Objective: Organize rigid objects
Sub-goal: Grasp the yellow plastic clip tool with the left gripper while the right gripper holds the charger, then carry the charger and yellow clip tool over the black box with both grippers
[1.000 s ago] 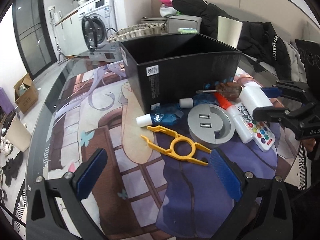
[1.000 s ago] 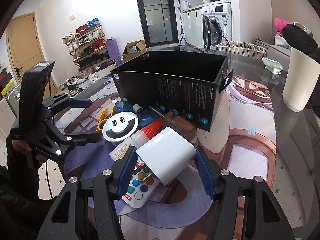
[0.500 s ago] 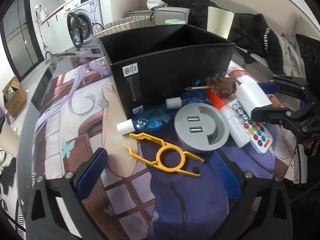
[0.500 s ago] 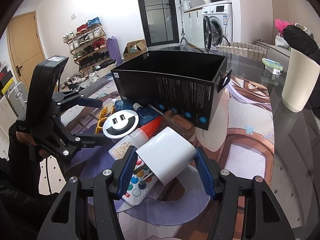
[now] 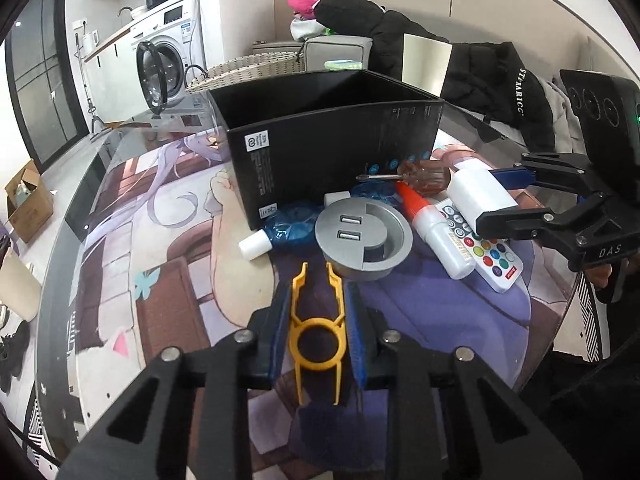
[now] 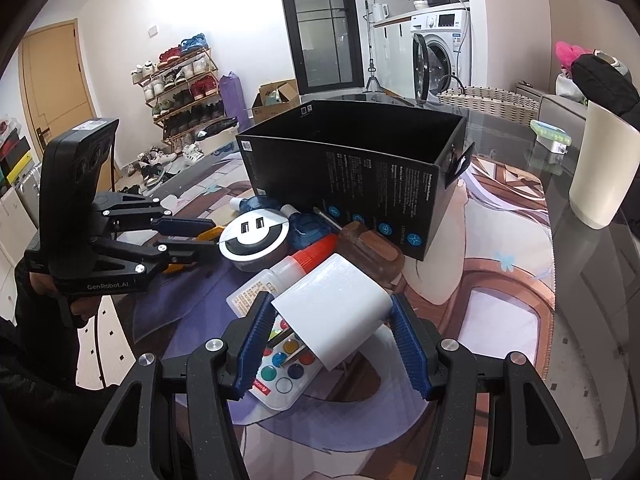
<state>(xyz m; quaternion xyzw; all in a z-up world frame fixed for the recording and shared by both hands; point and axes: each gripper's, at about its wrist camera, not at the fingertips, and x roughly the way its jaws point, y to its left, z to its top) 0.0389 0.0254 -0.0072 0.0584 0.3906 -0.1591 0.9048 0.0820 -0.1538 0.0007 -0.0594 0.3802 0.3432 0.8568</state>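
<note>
1. Left gripper (image 5: 318, 326): jaws clenched on the yellow plastic ring-shaped clip tool (image 5: 317, 328), its two prongs pointing toward the round grey USB hub (image 5: 363, 236).
2. Right gripper (image 6: 332, 332): jaws grasping the white rectangular power adapter (image 6: 334, 310), held tilted above the white remote with coloured buttons (image 6: 280, 376).
3. Open black cardboard box (image 6: 352, 168): stands on the desk behind the clutter; a red-capped white glue bottle (image 5: 434, 230) and a brown-handled screwdriver (image 5: 420, 178) lie before it.

Washing machine (image 6: 440, 44); shoe rack (image 6: 180, 80); wicker basket (image 6: 488, 98)
</note>
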